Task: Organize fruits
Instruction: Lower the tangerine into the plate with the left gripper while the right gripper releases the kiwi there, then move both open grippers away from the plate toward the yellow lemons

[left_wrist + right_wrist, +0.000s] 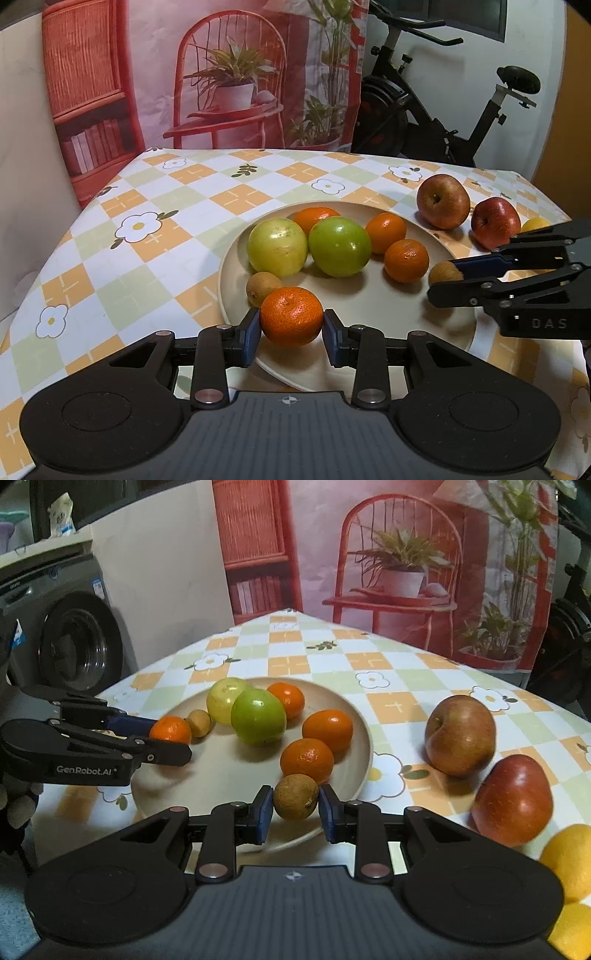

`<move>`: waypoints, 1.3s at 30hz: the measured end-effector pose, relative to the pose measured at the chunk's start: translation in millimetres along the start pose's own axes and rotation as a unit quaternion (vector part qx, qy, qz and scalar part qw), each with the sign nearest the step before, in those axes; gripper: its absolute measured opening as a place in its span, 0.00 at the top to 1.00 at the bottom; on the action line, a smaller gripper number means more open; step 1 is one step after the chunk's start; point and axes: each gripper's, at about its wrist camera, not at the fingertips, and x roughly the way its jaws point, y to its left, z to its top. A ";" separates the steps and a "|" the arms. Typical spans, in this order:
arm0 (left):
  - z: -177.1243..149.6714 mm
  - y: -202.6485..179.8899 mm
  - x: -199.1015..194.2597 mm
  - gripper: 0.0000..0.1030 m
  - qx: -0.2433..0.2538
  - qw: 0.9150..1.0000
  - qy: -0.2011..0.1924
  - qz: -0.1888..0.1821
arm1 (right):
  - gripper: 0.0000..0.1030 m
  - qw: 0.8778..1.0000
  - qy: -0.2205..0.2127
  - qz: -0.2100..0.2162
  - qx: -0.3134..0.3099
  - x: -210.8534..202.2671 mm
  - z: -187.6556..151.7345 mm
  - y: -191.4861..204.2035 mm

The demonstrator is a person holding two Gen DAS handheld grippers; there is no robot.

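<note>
Checkered tablecloth [207, 192] with little white flowers, a printed backdrop [221, 74] of a red chair behind it, an exercise bike [443, 122] off to one side and a washing machine [74, 642] on the other, so that's our setup. We've got a beige plate [369, 295] in the middle of the table with fruit already on it: two green apples [340, 246] side by side, three loose tangerines [406, 260] around them, and a small brown fruit [261, 287] near the front rim. Our left gripper [291, 334] is clamped on a tangerine [291, 317], blue pads pressed against both sides of it, and it sits over the plate's near edge, just in front of that small brown fruit. From the other camera we can see the same tangerine pinched at the plate's left edge. Our right gripper [295, 812] is squeezed tight on a second small brown fruit [296, 796], which sits right between the fingertips over the plate's near rim, just beside one of the loose tangerines. Off the plate, to the right, two red apples [460, 734] lie on the cloth close together, and a couple of yellow fruits [569, 860] sit nearer the table corner, past the apples. Can't tell whether either held fruit is touching the plate or hanging just above it.
</note>
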 end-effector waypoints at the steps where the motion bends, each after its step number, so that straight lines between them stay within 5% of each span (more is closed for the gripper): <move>1: 0.3 -0.5 1.0 0.63 0.001 1.000 0.001 0.001 | 0.72 1.000 0.003 -0.001 -0.003 2.7 1.0 0.6; 29: 0.8 -2.7 13.0 0.62 0.009 1.000 -0.005 0.012 | 0.72 0.999 0.003 -0.039 -0.031 25.8 10.1 -1.1; 35: 2.4 -0.4 3.7 0.46 -0.011 1.000 -0.020 0.004 | 0.66 0.999 -0.003 -0.037 -0.026 21.8 9.8 -0.5; 39: 2.6 -0.4 -5.8 0.46 -0.025 0.999 -0.035 0.001 | 0.66 0.999 -0.024 -0.035 -0.016 10.1 8.4 -0.2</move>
